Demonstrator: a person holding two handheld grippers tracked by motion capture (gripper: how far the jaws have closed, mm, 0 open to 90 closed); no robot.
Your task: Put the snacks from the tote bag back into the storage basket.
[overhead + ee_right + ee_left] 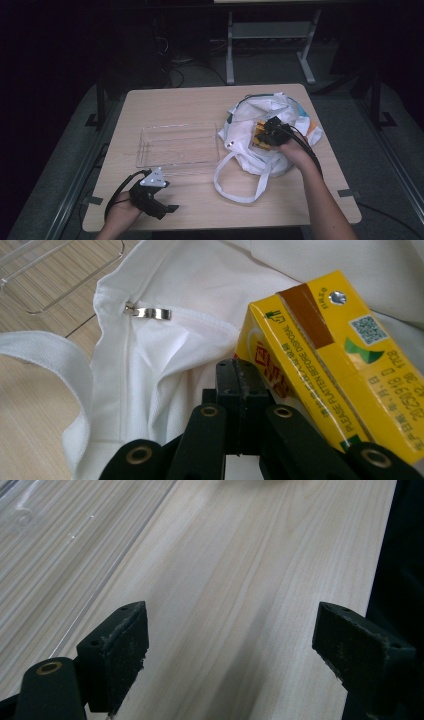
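The left hand-held gripper [159, 202] rests near the front left edge of the bench [200, 100], jaws wide apart and empty above bare wood; it takes no part in the work, so nothing steadies the load. Just beyond it stands a clear plastic tray [177, 145], apparently empty and the likely destination. To the right, the white cloth bag [265, 130] lies slumped open, its strap loop [240, 185] trailing toward the front edge. The right hand-held gripper [243, 390] is fully closed at the bag's mouth, beside a yellow drink carton [325, 355] lying tilted on the cloth; whether the pads pinch the carton's edge or only fabric cannot be determined. Risk assessment: a marginal edge grip may let the carton slip on lifting, and snagged cloth may drag the unsecured bag along.
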